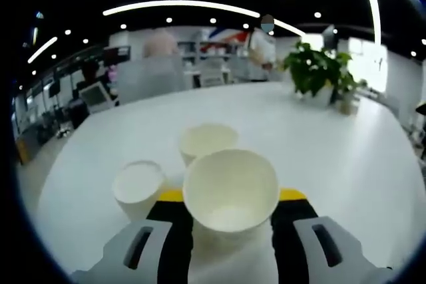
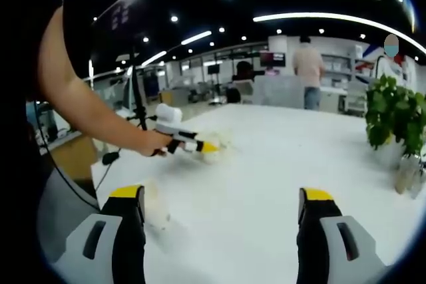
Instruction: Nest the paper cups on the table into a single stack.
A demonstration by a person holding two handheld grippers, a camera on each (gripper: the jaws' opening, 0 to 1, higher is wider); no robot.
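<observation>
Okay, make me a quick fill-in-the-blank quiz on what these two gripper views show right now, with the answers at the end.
1. The left gripper has a paper ____ between its jaws.
2. Besides that held cup, the left gripper view shows ____ more cups, a near cup and a far cup, standing on the table.
3. The right gripper has its jaws wide ____ with nothing between them.
4. Near the table's far edge stands a potted ____ with green leaves.

Answers: cup; two; open; plant

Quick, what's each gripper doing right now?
Left gripper: shut on a paper cup.
Right gripper: open, holding nothing.
</observation>
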